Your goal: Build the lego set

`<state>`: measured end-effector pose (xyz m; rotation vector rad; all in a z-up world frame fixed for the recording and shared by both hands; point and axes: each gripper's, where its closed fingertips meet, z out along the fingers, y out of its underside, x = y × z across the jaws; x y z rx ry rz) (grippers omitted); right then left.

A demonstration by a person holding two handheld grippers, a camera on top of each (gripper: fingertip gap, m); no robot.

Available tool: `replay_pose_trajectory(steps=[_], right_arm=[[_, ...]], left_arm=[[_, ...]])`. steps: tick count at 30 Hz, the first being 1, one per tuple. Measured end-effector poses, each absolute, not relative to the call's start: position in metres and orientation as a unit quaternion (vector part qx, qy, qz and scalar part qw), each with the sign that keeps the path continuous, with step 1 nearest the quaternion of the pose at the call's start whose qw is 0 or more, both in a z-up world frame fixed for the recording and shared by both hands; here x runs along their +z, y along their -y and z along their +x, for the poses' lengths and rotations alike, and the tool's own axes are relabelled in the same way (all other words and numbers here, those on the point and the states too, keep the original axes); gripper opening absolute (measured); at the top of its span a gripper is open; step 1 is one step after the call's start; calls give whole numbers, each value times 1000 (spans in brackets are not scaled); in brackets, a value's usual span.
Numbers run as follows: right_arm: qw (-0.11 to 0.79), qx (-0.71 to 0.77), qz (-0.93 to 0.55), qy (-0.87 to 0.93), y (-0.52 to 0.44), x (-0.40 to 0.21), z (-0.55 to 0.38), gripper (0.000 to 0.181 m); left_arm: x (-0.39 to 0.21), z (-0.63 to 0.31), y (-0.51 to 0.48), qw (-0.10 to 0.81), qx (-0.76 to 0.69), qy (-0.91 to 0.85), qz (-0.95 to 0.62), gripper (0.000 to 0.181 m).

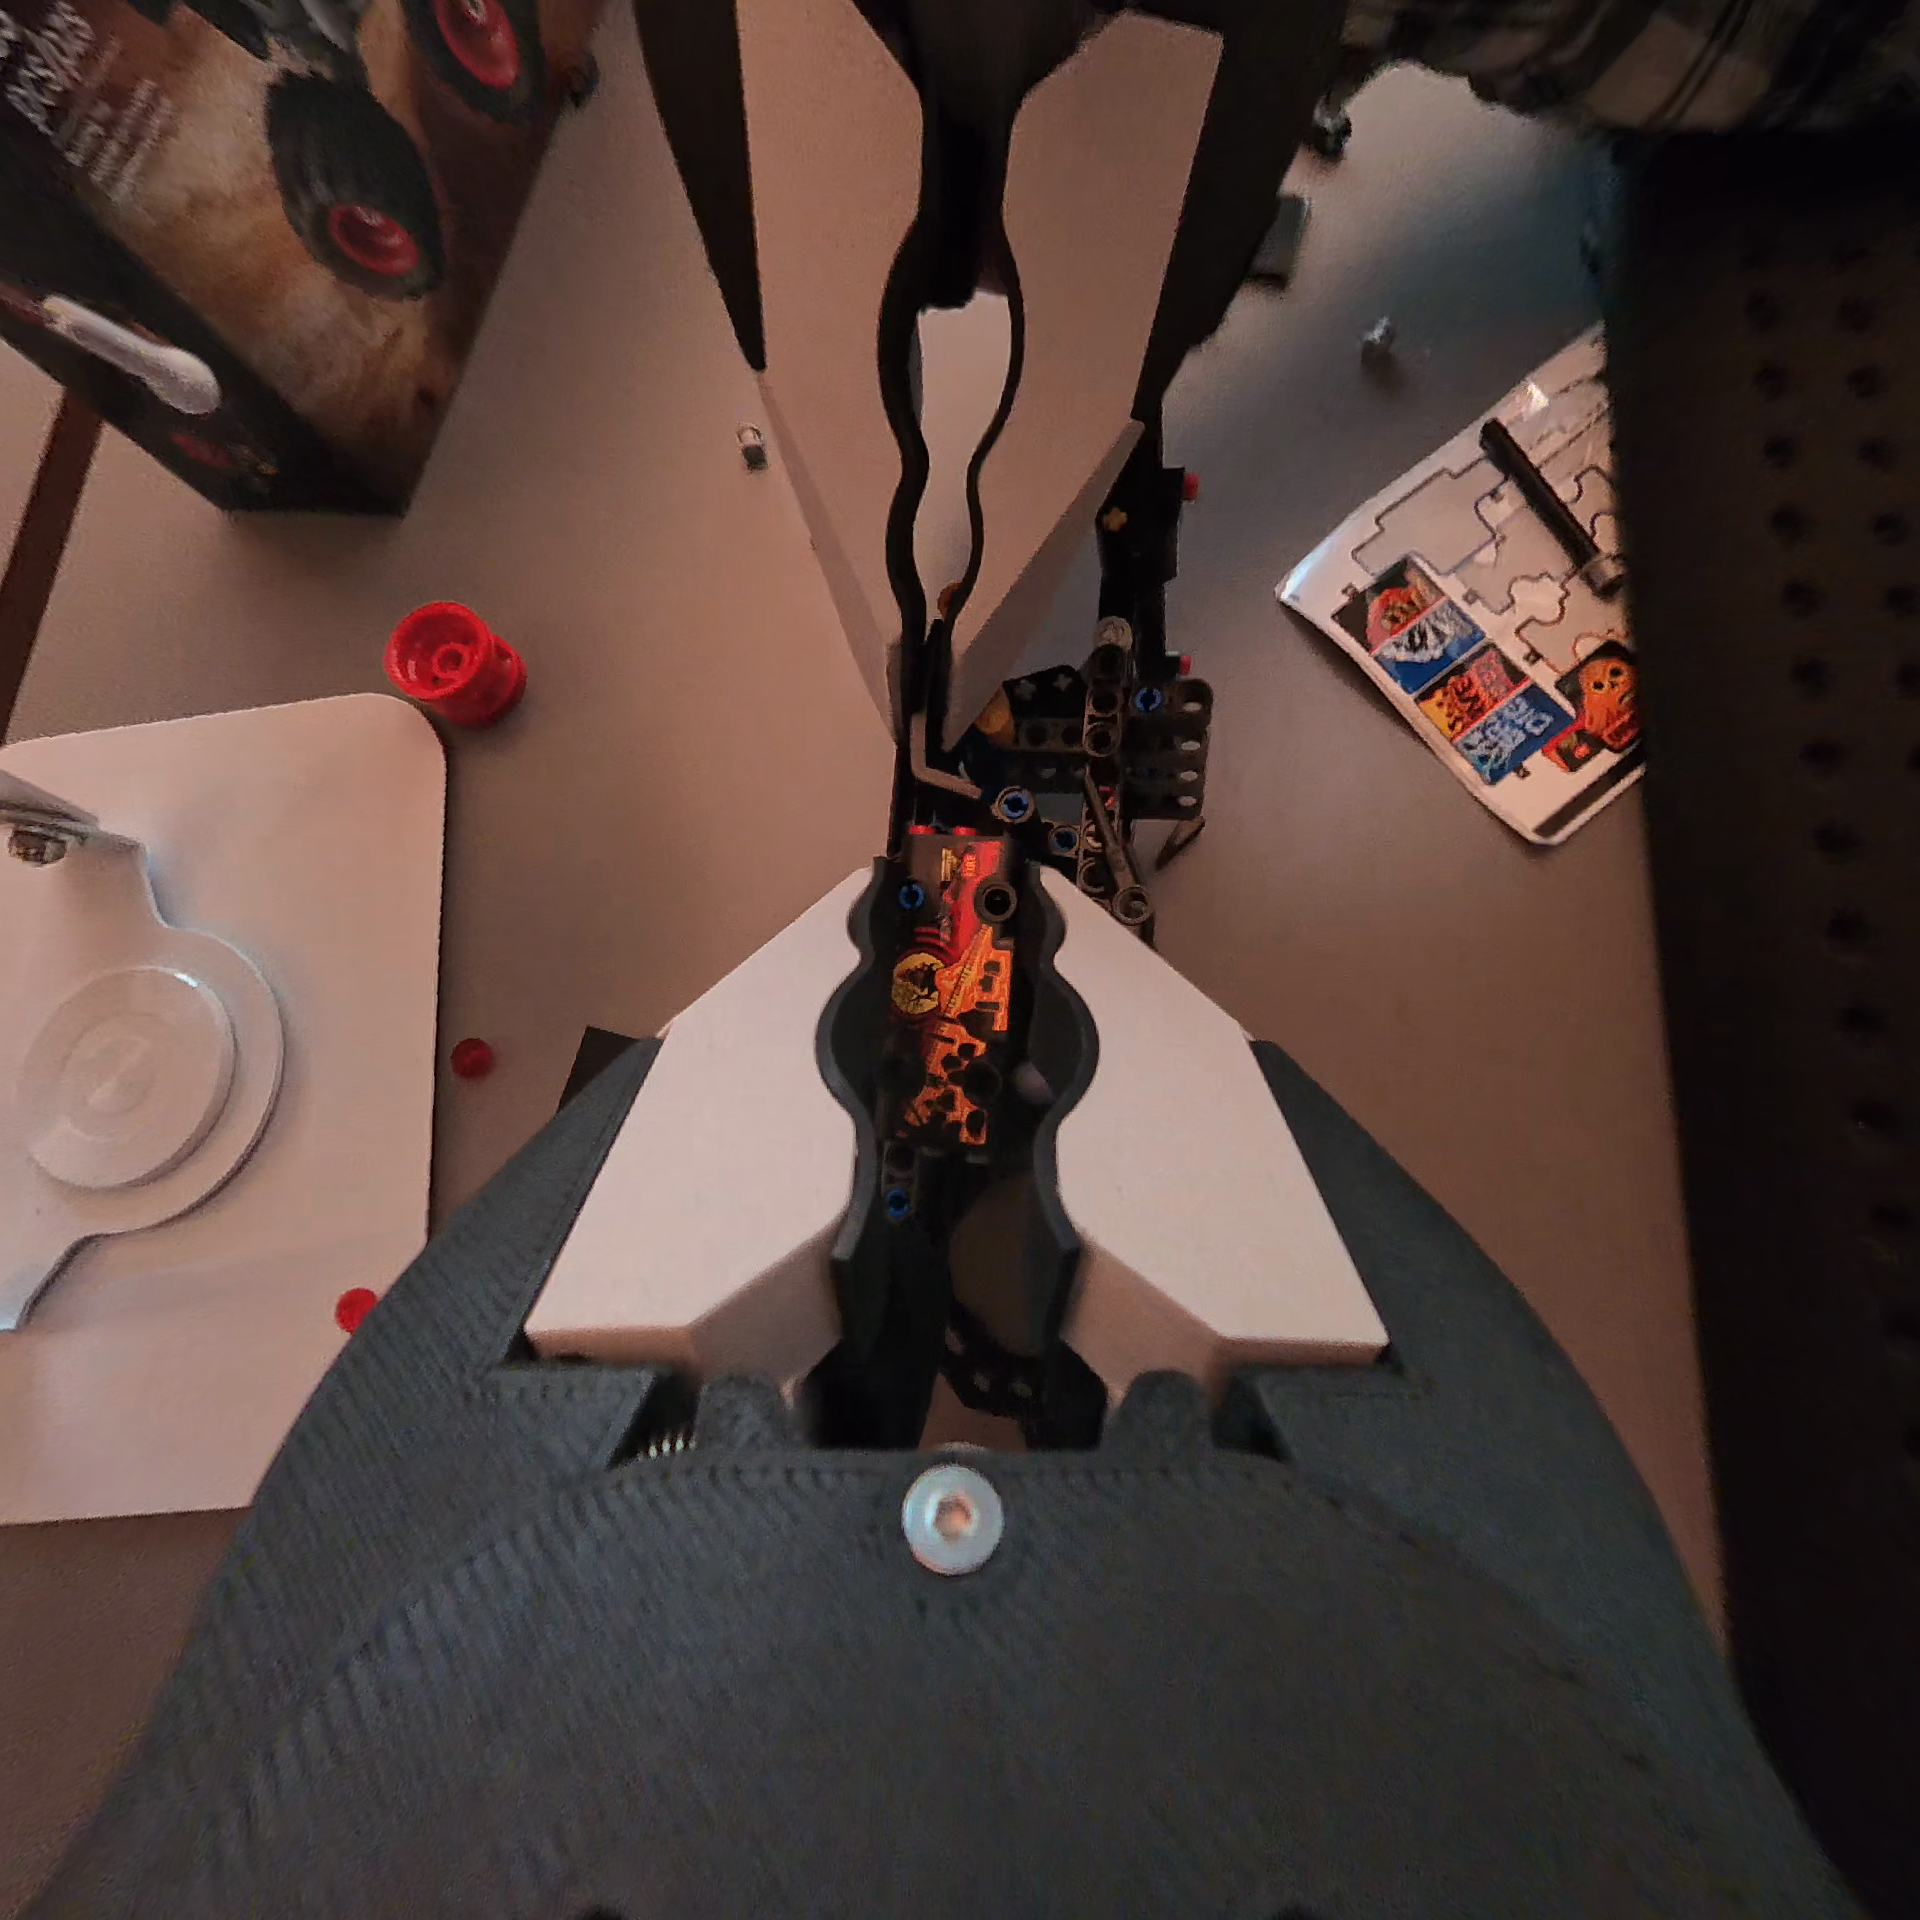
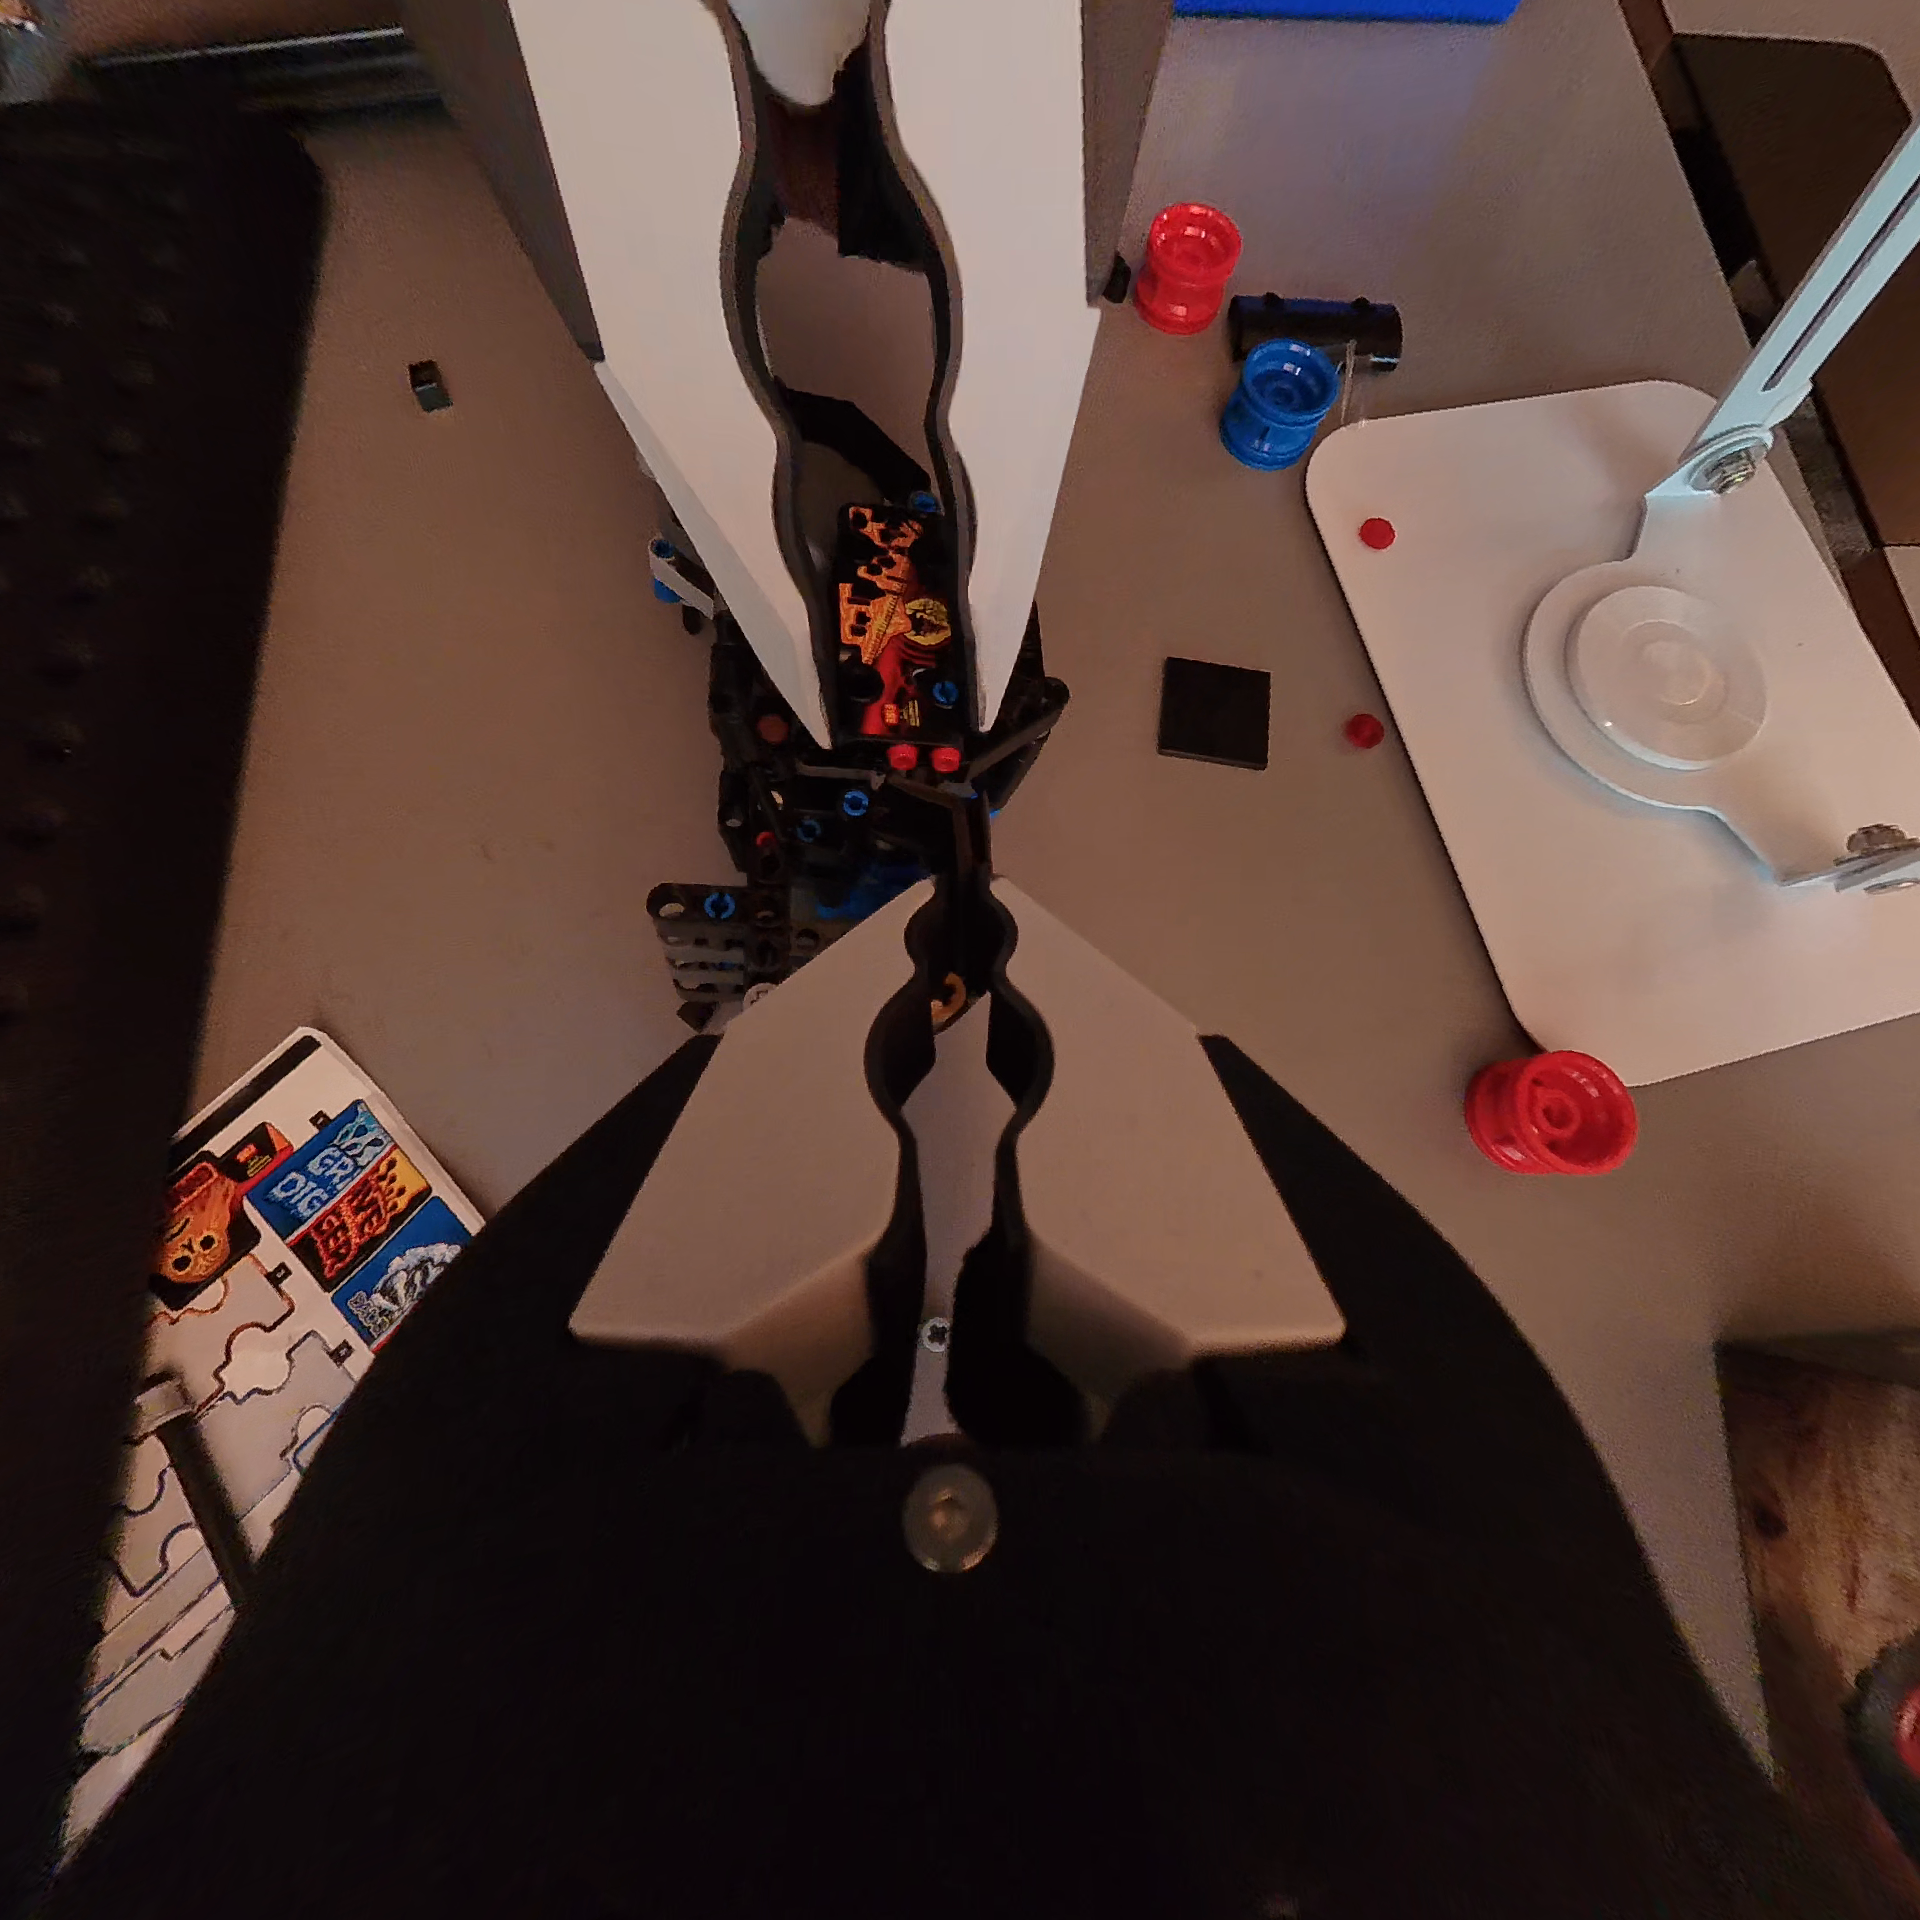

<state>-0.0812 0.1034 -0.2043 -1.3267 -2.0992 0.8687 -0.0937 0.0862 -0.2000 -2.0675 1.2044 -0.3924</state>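
Jaws of the left gripper (image 1: 951, 883) clamp the flame-printed panel (image 1: 951, 997) of the black lego model (image 1: 1122, 727). Jaws of the right gripper (image 2: 961, 894) pinch a thin black piece (image 2: 964, 831) on it, above the surface (image 2: 468, 727).

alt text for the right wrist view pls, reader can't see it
The right claw pinches a thin black part on the black Lego model, while the left claw opposite grips the model's flame-decorated panel. Around them on the grey table lie red wheel hubs, a blue hub, a sticker sheet and a white stand base.
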Motion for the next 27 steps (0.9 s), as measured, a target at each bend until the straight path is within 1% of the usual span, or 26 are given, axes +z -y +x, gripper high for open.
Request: replay_pose_trajectory(steps=[9,16,18,20,22,23,25,26,27], right_arm=[[245,346,-481,767,-98,-202,-81,0],[253,355,-489,755,-100,-196,-83,1],[275,351,-508,737,-113,-183,-81,12],[305,322,-520,731,-125,-169,-69,14],[312,295,-520,738,-122,-162,-53,7],[309,290,-516,745,-115,-161,-46,0],[318,271,-514,750,-106,-161,-35,0],[332,267,-510,748,-103,-156,-29,10],[354,277,-513,731,-102,-146,-26,15]], left_arm=[[-193,-93,-81,421,-162,-411,-792,22],[-190,-94,-82,437,-160,-393,-793,22],[-192,-96,-84,436,-161,-384,-798,22],[-194,-98,-84,438,-159,-381,-798,22],[-193,-100,-85,441,-153,-376,-801,22],[-194,-99,-85,440,-158,-374,-801,22],[-195,-97,-83,434,-162,-375,-803,22],[-195,-98,-84,433,-154,-373,-806,22],[-195,-100,-85,436,-143,-373,-806,22]])
